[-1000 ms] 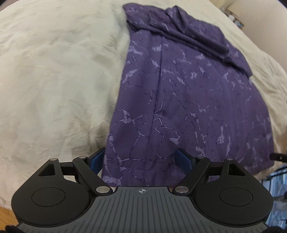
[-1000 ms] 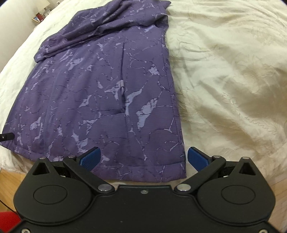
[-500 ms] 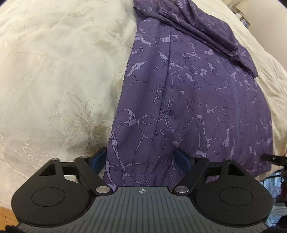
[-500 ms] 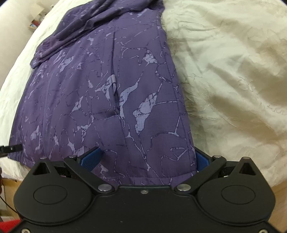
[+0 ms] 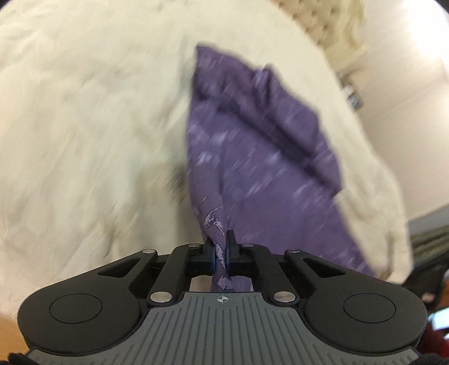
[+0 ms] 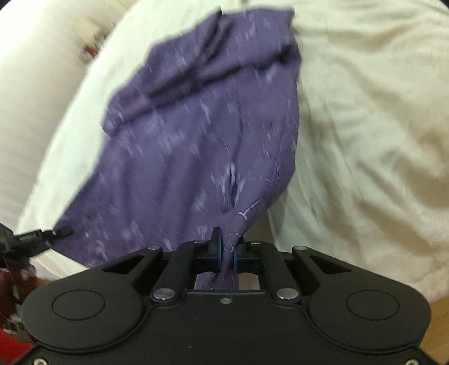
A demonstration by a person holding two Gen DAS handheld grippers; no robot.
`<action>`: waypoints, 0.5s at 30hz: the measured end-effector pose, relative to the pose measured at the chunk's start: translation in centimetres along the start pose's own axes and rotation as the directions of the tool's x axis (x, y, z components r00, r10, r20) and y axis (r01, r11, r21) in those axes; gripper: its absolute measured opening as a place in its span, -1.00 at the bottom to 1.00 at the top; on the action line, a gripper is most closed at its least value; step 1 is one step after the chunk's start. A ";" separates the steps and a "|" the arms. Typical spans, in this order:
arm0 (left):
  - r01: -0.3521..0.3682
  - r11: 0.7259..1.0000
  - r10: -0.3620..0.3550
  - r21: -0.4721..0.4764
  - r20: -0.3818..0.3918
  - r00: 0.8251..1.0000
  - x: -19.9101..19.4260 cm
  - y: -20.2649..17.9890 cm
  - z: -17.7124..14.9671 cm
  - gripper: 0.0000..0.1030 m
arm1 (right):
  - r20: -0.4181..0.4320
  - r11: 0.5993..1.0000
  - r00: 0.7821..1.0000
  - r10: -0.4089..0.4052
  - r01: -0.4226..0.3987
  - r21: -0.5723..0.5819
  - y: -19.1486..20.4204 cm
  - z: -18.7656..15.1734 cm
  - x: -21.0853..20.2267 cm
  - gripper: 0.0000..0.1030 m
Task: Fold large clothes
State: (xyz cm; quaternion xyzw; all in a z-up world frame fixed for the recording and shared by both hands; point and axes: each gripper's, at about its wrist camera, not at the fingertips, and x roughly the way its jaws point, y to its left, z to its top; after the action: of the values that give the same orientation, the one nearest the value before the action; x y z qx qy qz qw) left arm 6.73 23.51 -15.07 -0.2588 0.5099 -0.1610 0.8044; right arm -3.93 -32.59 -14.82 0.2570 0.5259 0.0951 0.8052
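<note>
A purple patterned garment (image 5: 261, 146) lies on a cream bedspread (image 5: 84, 126) and also shows in the right wrist view (image 6: 196, 126). My left gripper (image 5: 222, 247) is shut on the garment's near left hem corner, with cloth bunched between the jaws. My right gripper (image 6: 226, 247) is shut on the near right hem corner. Both corners are lifted off the bed, and the cloth slopes down from the jaws to the far end, which rests on the bed with a sleeve folded across. Both views are blurred by motion.
The bed's near edge and wooden floor (image 6: 437, 314) show below. A headboard (image 5: 336, 25) and wall (image 5: 407, 84) stand at the far right of the left view. A dark tool tip (image 6: 42, 234) pokes in at the left of the right view.
Both grippers were open over the hem and have closed on its corners. They have lifted the hem up off the bed, and the cloth now hangs from the jaws.
</note>
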 end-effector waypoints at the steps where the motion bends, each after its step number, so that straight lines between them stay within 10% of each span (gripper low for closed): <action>1: 0.022 1.000 -0.022 -0.009 0.023 0.999 -0.4 -0.4 0.8 -0.90 | 0.027 1.000 1.000 0.014 -0.015 0.014 0.0 0.7 -0.9 -0.74; 15: 0.213 0.975 -0.184 -0.069 0.295 0.938 1.1 -4.9 13.6 -0.89 | 0.374 0.982 0.927 0.019 -0.088 0.168 1.2 12.1 -5.6 -0.74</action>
State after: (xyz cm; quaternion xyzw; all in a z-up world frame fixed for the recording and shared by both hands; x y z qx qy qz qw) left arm 19.47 22.34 -8.30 -0.3695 0.3666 -0.1767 0.8354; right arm 4.69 -37.75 -5.98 0.3570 0.3634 0.0184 0.8603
